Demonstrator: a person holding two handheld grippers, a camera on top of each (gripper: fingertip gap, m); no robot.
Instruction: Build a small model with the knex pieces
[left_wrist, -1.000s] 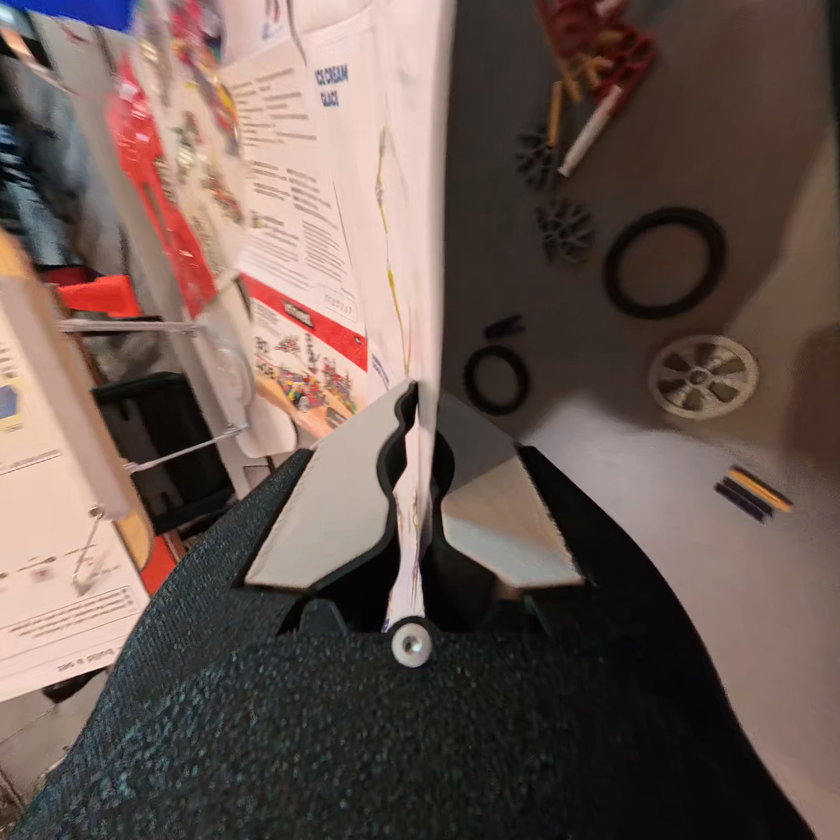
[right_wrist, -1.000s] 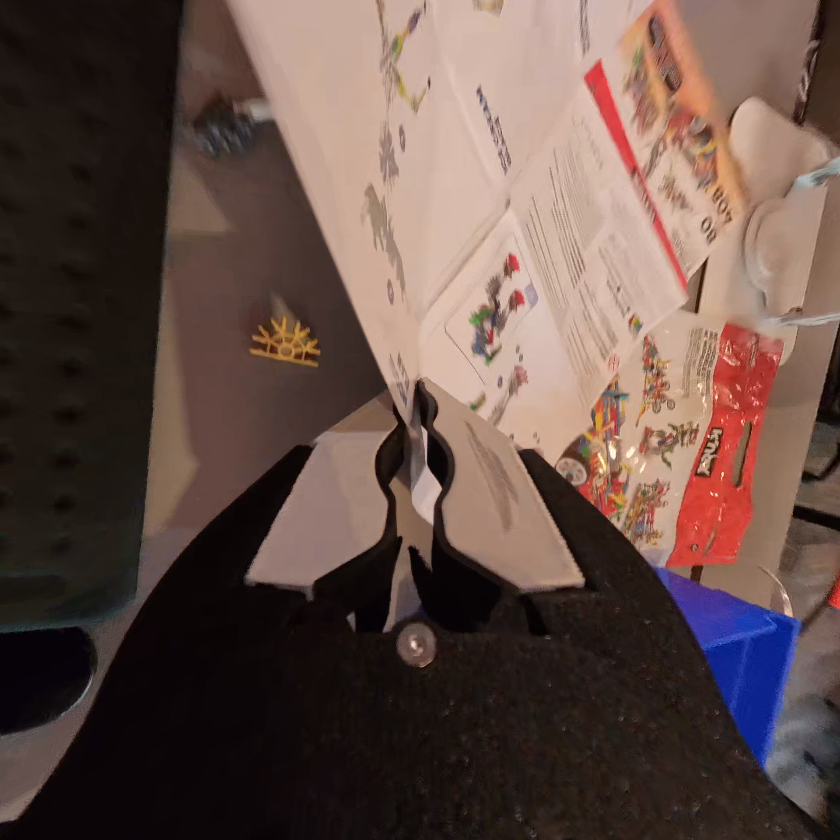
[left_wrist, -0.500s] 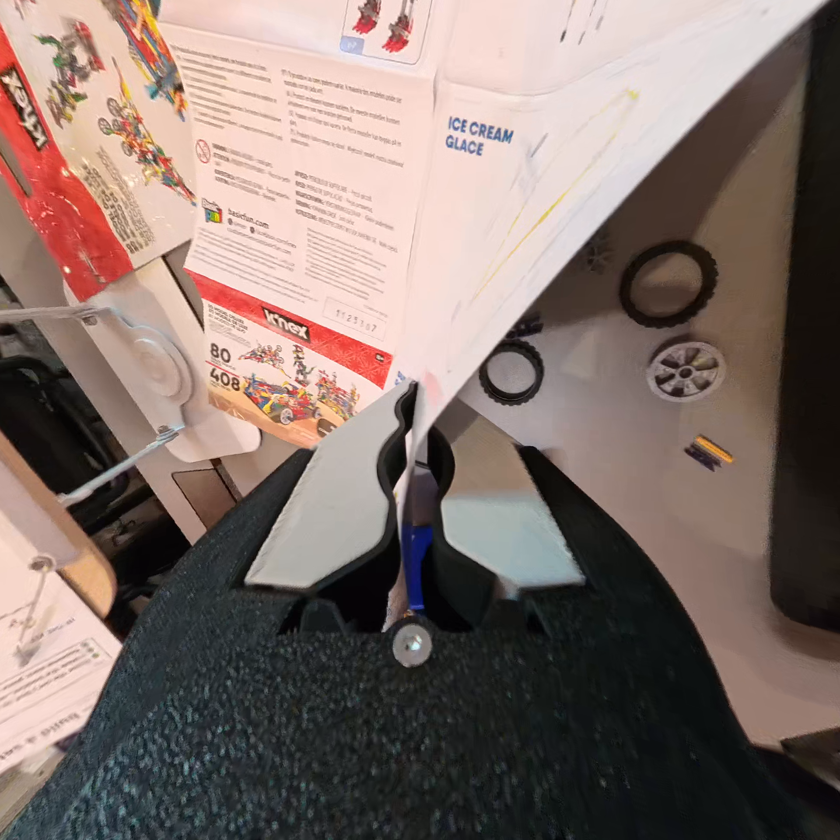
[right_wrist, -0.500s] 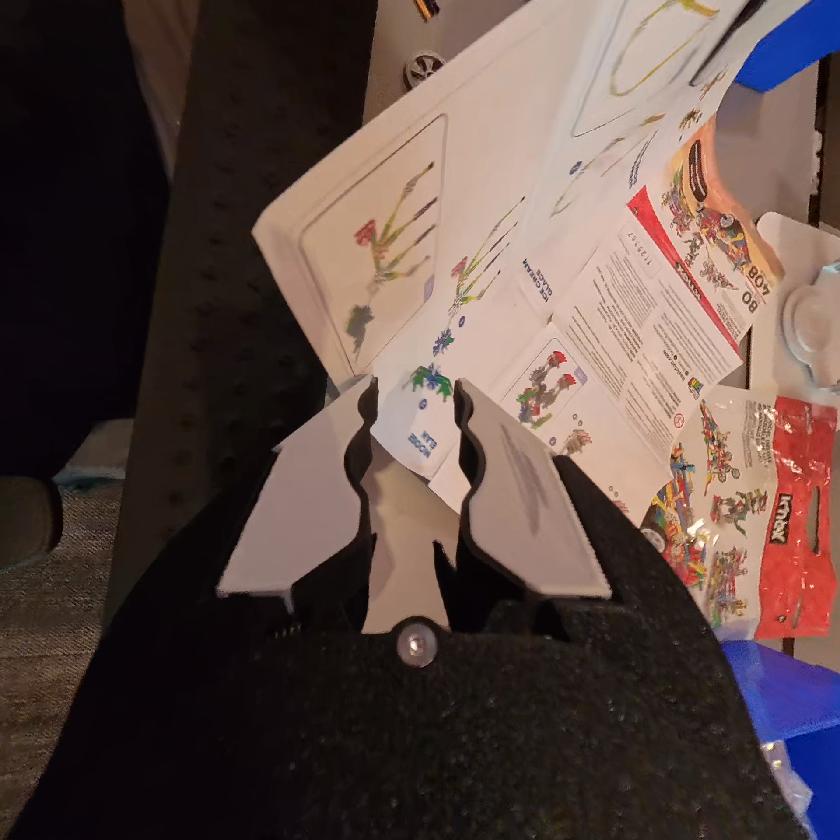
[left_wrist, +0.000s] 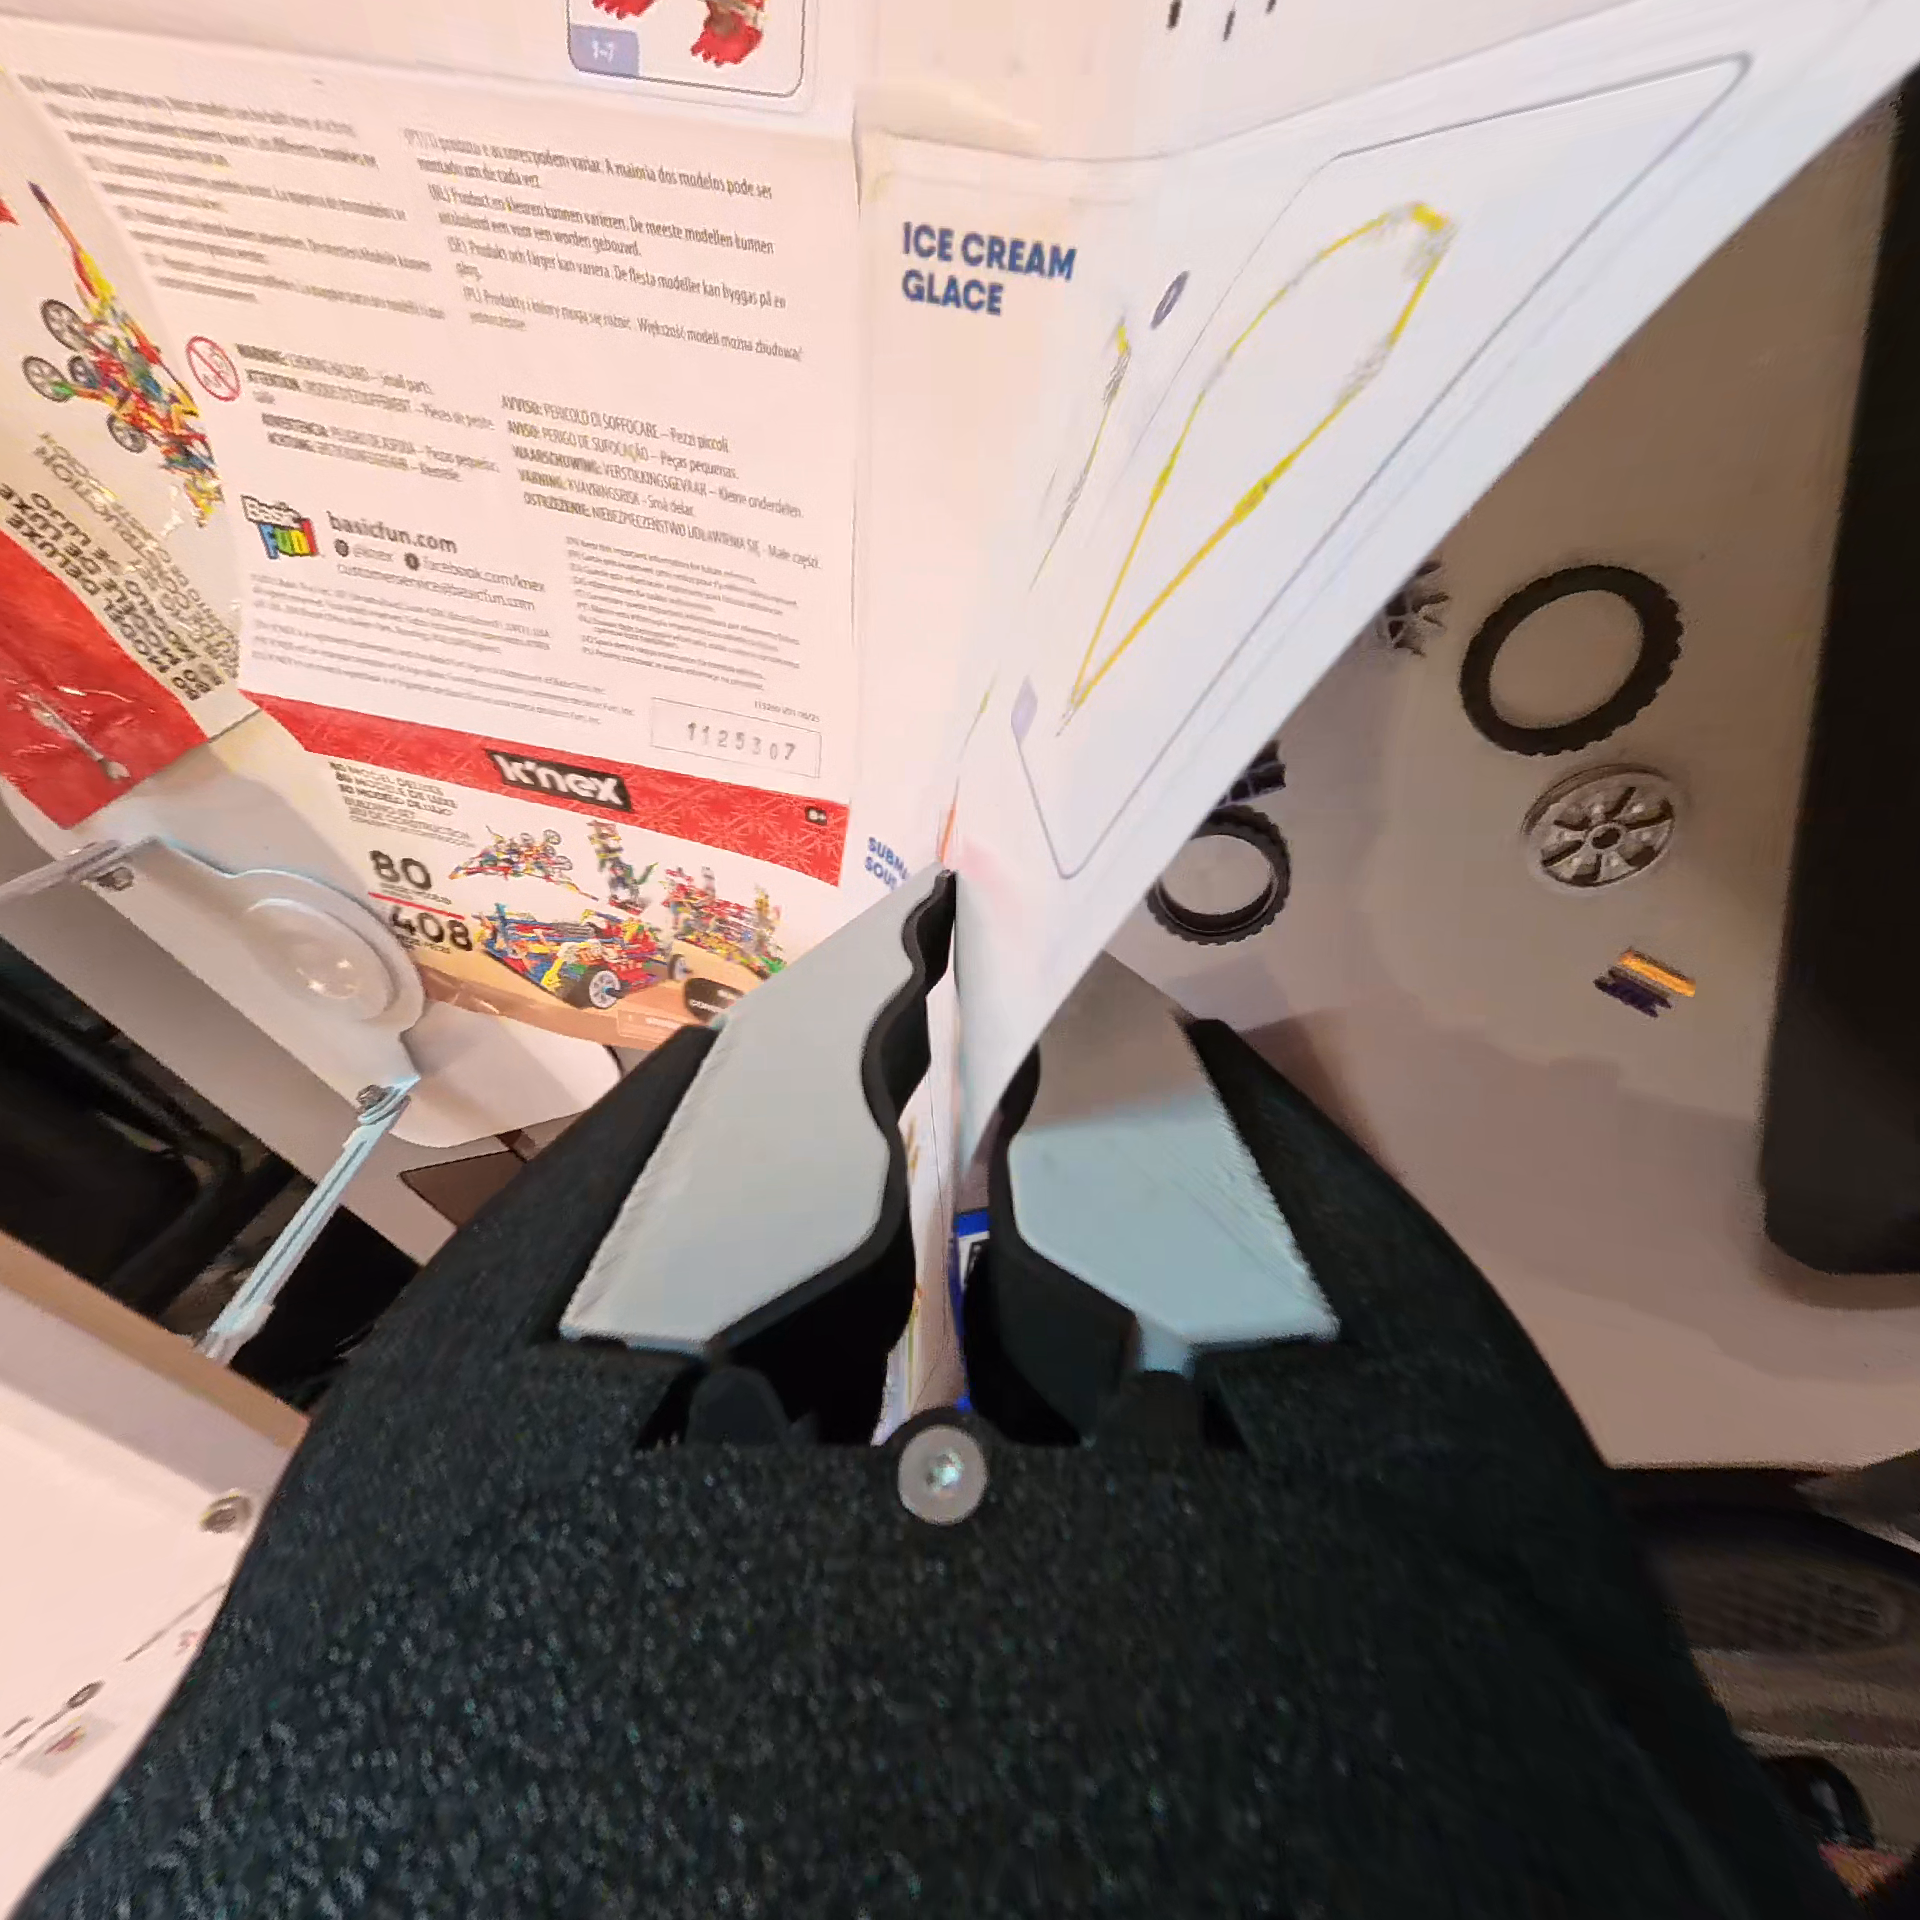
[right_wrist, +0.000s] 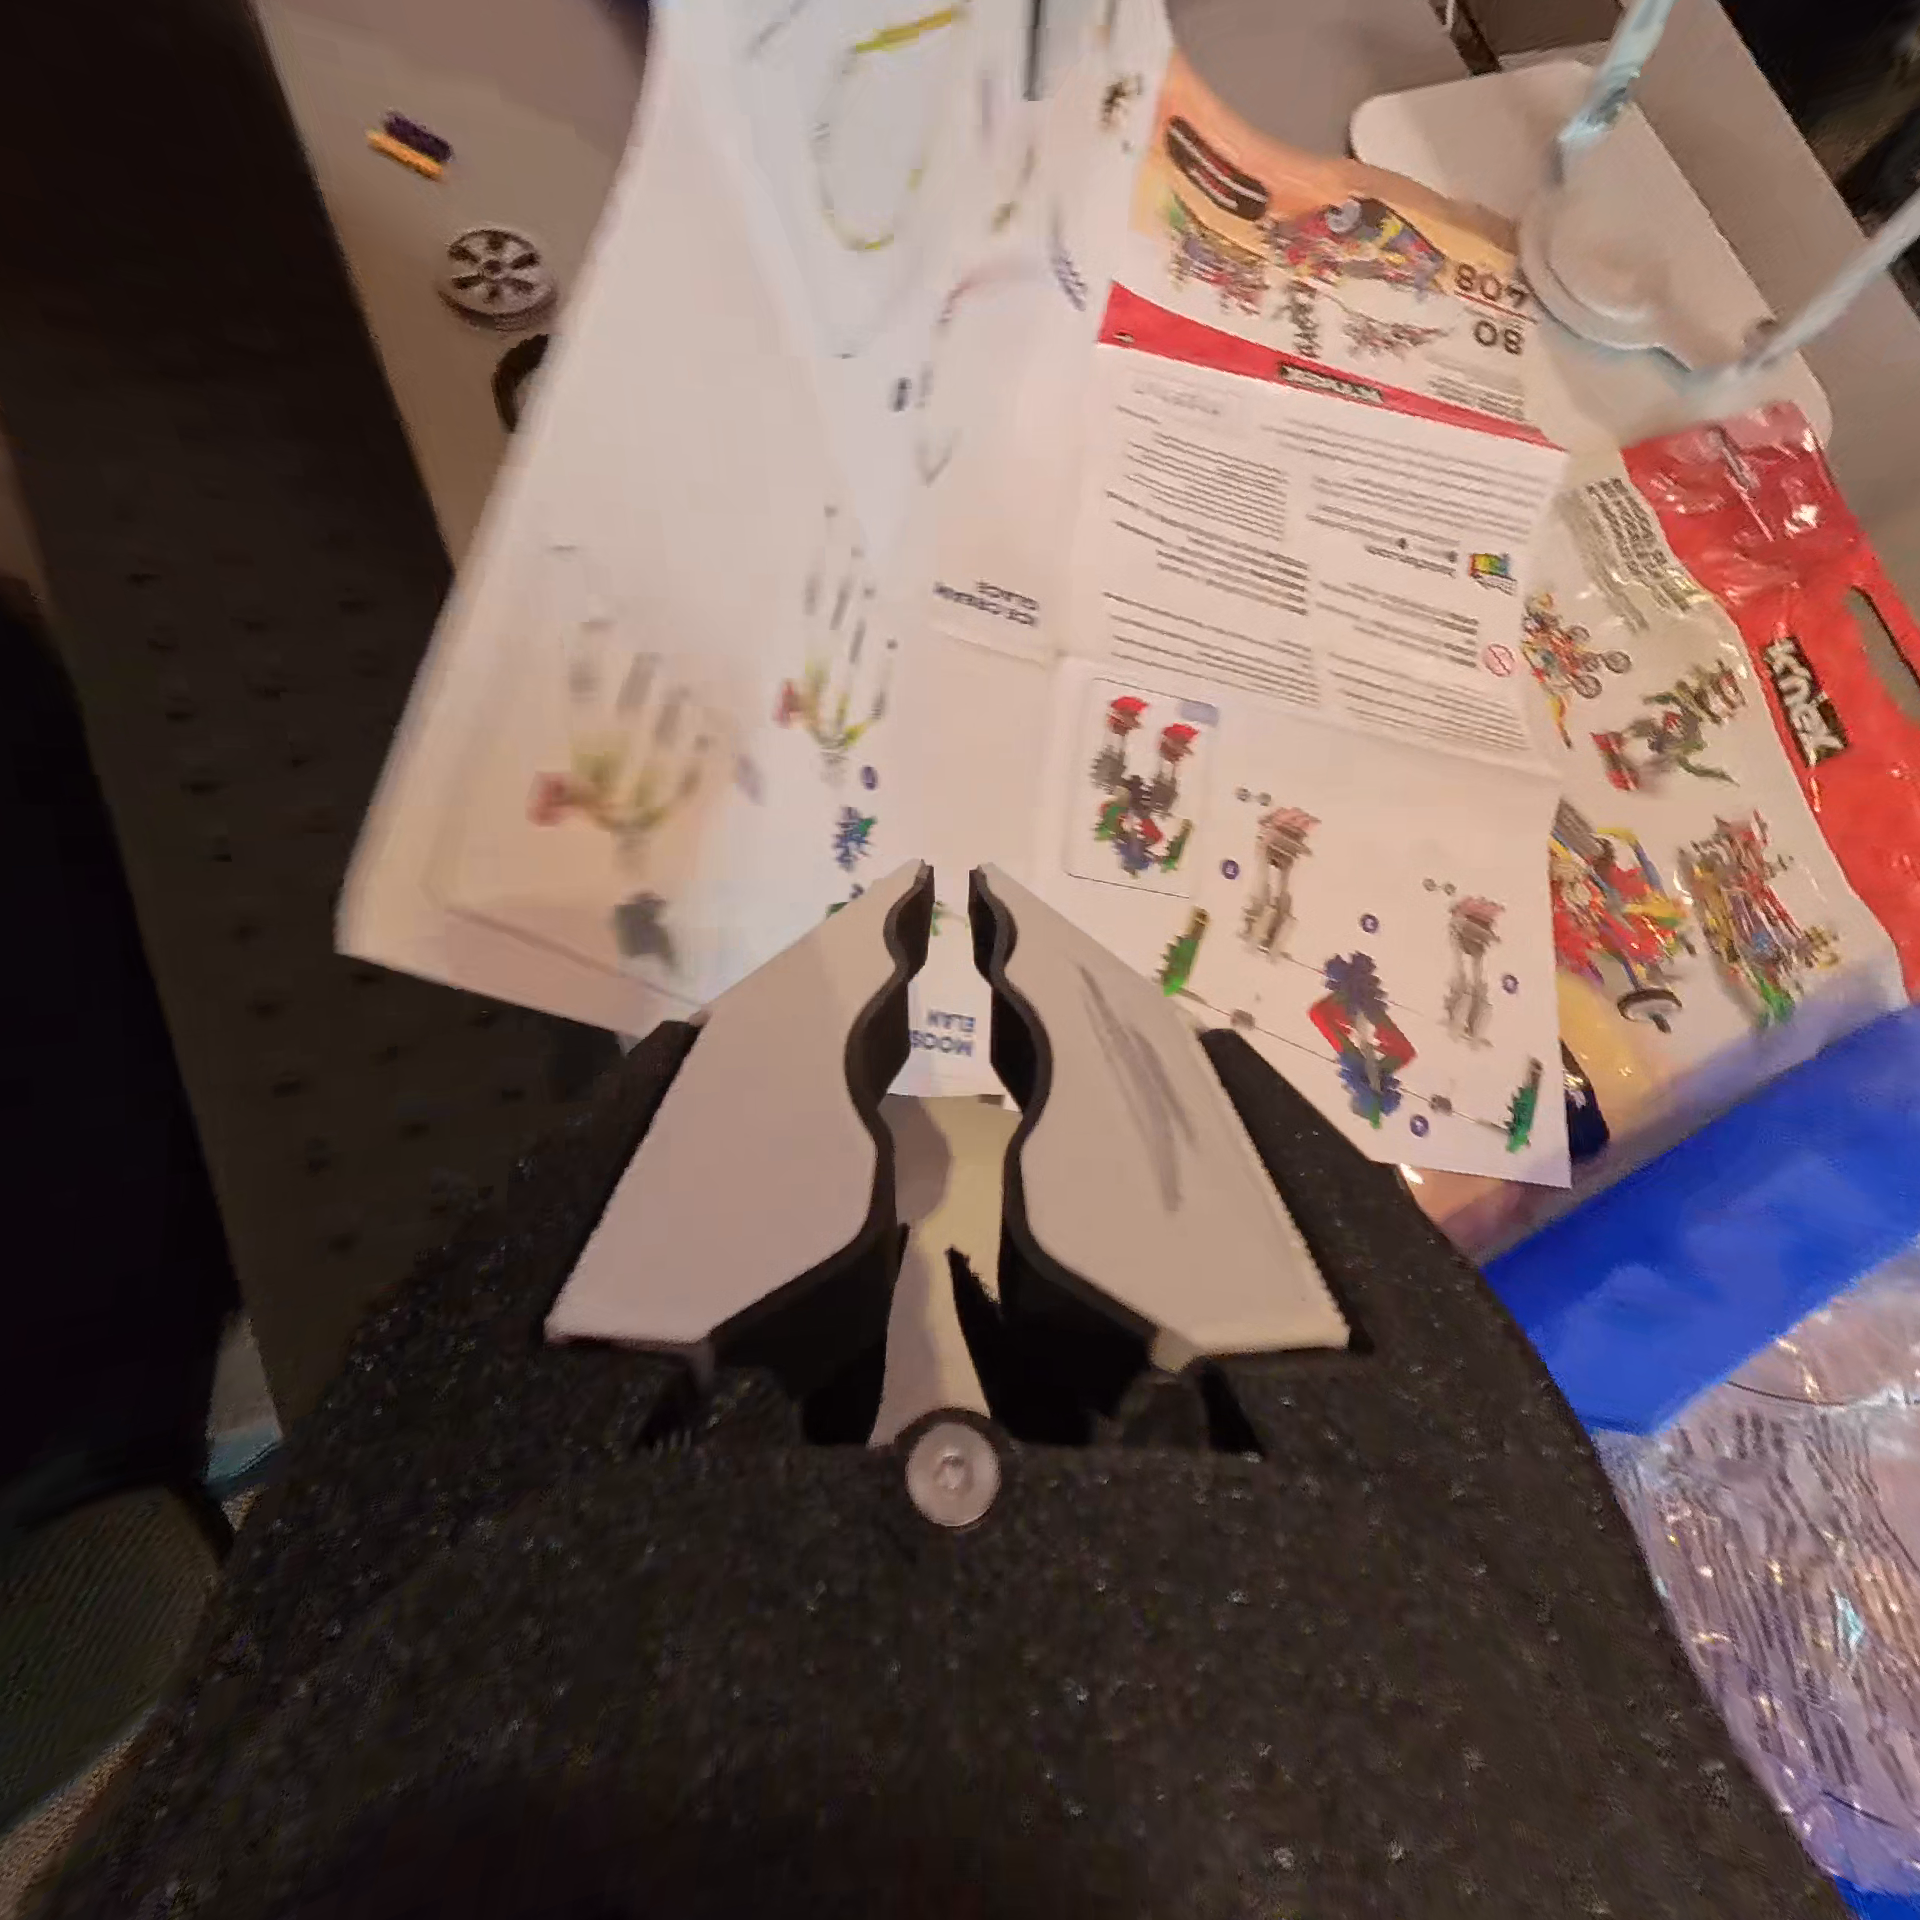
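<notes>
My left gripper (left_wrist: 951, 883) is shut on the edge of a large white folded instruction sheet (left_wrist: 644, 416). The sheet runs up between the pads, and its right flap curls over the right finger. In the right wrist view the same sheet (right_wrist: 1039, 623) lies spread out over the table. My right gripper (right_wrist: 951, 878) hovers over the sheet's near edge with its pads a narrow slit apart. Nothing is pinched between them; the printed paper shows through the slit.
Two black tyre rings (left_wrist: 1569, 670) (left_wrist: 1221, 883), a grey wheel hub (left_wrist: 1605, 826) and small rods (left_wrist: 1647, 982) lie on the table. A red-topped plastic bag (right_wrist: 1787, 623), a blue bin (right_wrist: 1714, 1278), a white stand base (right_wrist: 1600, 239) and a dark perforated strip (right_wrist: 208, 520) surround the sheet. Across from one pair of fingers to the other is roughly 20 cm.
My right gripper let go of the sheet, opened wide, then closed to a narrow slit with nothing in it. The sheet has unfolded flatter. My left gripper has kept its hold.
</notes>
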